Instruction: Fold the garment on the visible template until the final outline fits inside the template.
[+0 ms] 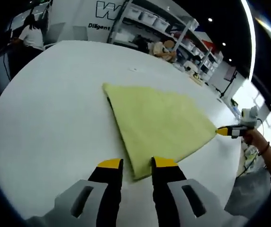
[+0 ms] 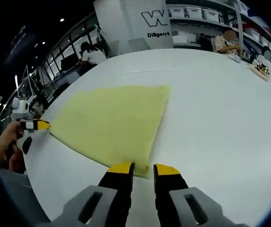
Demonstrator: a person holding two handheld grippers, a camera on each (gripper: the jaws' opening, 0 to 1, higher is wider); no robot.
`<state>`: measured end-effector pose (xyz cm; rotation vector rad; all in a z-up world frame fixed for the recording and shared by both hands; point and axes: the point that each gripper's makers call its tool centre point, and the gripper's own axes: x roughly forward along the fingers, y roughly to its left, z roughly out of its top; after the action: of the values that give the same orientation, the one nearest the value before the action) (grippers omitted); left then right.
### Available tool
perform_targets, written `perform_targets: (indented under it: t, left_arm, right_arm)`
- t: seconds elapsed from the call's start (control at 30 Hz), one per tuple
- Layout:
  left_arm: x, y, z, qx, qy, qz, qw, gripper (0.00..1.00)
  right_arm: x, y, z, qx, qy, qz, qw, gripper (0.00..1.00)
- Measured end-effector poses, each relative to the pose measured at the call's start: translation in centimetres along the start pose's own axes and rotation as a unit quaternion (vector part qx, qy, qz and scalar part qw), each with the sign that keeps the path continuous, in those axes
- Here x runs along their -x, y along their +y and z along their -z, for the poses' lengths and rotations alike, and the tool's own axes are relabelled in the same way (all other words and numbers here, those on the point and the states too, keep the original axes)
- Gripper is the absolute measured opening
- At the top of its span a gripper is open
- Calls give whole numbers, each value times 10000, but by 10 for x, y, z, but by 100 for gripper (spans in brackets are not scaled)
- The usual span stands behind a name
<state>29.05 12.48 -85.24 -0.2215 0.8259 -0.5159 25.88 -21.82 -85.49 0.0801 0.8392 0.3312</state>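
Left gripper view: a yellow-green garment [image 1: 159, 125] lies folded into a triangle on the white table [image 1: 55, 118], one corner at each hand-held gripper.

The cloth looks soft, matte and slightly fuzzy, doubled with thick rounded edges; the table is smooth and plain, and I cannot make out a template outline. The left hand-held gripper [image 1: 136, 163] sits at the near corner, jaws narrow, the tip between them; the right hand-held gripper [image 2: 143, 166] likewise, though whether either pinches is unclear. My judgement: lift both corners evenly, carry them across together and lay the edges flush.
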Motion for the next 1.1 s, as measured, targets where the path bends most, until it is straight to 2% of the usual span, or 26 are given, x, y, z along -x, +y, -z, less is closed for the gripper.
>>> perform_targets:
  t: [0.1, 0.33, 0.5, 0.77, 1.1]
  left_arm:
    - [-3, -2, 6, -63, 127, 24, 9999, 7]
    - [-4, -5, 10, -342, 260, -1, 9991, 1]
    - [-3, -5, 13, -468, 341, -69, 9983, 0]
    - [6, -10, 25, -784, 728, -186, 9941, 0]
    - [20, -16, 43, -1102, 930, -260, 9892, 0]
  right_arm:
    - [-1, 2, 1, 46, 32, -17, 10000, 0]
    - [-3, 1, 3, 255, 159, 61, 9995, 0]
    - [-3, -2, 6, 200, 247, 123, 9994, 0]
    - [4, 2, 16, 231, 422, 79, 9988, 0]
    - [16, 8, 33, 258, 631, 42, 9977, 0]
